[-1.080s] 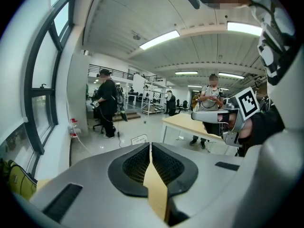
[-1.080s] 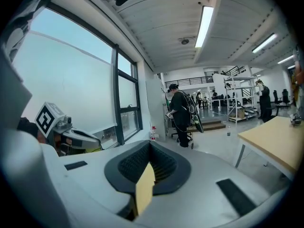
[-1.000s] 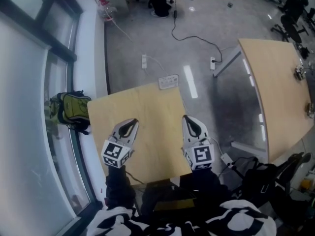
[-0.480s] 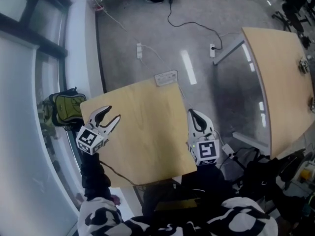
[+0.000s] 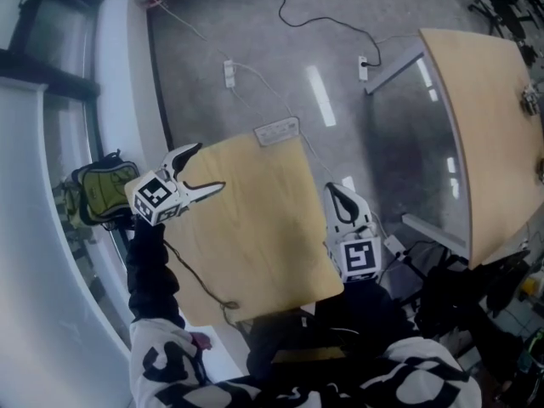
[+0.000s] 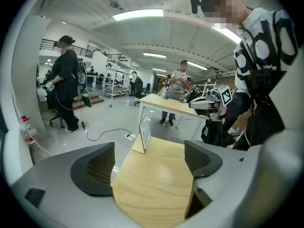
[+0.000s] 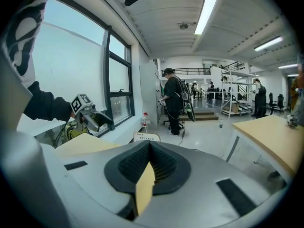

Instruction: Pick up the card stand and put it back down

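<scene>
The card stand [image 5: 276, 131] stands upright at the far edge of the desk [image 5: 255, 228]. From above in the head view it shows only as a pale strip, its print is too small to read, and in the right gripper view its foot is cut off behind the gripper's body. The left gripper [image 5: 208, 167] hangs over the desk's left side, its jaws having just been opening and now wide, with only bare desk top between them and the stand well beyond. The right gripper [image 5: 337, 190] sits at the desk's right edge, jaws closed together and empty.
</scene>
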The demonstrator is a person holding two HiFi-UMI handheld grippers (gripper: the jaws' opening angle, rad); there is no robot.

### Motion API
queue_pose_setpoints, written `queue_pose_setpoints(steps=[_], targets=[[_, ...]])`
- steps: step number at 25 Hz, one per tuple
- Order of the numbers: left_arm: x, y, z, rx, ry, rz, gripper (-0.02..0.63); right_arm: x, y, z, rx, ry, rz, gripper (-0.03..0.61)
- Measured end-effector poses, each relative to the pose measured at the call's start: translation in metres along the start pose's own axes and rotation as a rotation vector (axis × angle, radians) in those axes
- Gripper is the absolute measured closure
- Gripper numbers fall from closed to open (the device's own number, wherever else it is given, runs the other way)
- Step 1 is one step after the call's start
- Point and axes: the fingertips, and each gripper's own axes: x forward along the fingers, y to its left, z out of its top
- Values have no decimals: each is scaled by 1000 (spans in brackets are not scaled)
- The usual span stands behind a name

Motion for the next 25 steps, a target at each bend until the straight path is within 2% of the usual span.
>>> queue_pose_setpoints(steps=[6,10,16,22,25], targets=[[72,8,12,20,-51,-87,163,4,-14,-9,10,7,-14,566],[116,8,17,13,-101,-89,163,6,-15,-23,0,33,-6,566],[154,10,23,-53,-155,-144,181,5,-14,-30,-5,42,-1,566],[174,13,37,-107,-241,-163,198,1,-14,-38,-25,61,6,566],[182,12,45,-140,-285,-174,228,0,-14,-41,-29,65,6,566]])
